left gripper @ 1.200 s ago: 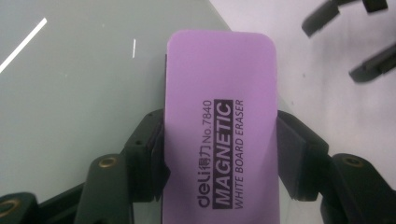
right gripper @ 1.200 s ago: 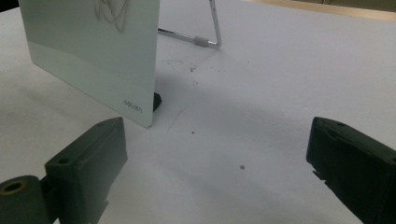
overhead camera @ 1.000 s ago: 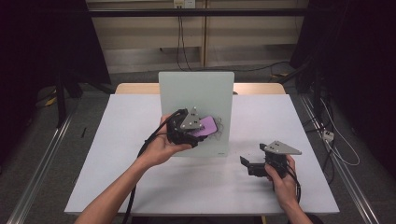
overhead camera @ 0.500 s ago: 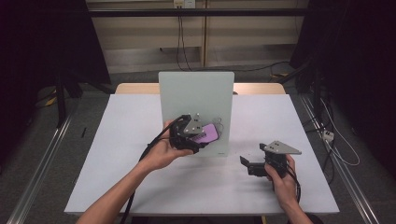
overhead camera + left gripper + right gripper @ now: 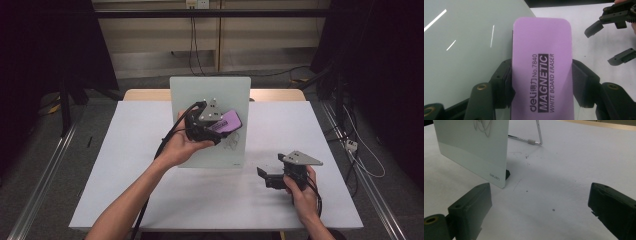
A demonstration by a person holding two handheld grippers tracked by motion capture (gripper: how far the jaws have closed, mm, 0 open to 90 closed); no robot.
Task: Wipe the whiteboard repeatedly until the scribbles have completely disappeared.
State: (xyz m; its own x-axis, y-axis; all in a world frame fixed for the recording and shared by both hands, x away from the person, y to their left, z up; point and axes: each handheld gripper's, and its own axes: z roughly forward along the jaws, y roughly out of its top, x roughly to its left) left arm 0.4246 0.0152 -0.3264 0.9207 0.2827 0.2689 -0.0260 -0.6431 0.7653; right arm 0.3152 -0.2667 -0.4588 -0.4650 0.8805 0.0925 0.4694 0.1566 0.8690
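Item: eraser [image 5: 541, 70], clamped across its width in my left tool [image 5: 212, 131], flat against the board [image 5: 210, 95]. Right tool [image 5: 272, 176] gaped empty on the bench [image 5: 140, 190]. Risk: hard strokes toppling the propped board.

White table [image 5: 150, 190]; a propped whiteboard [image 5: 200, 95] stands on it.

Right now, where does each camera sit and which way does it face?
High view: above the table's near side, facing forward and down; forearms, left gripper, right gripper.
Left gripper view: along its jaws clamping the purple eraser.
Right gripper view: low over the table, between open jaws.
All three share the whiteboard.
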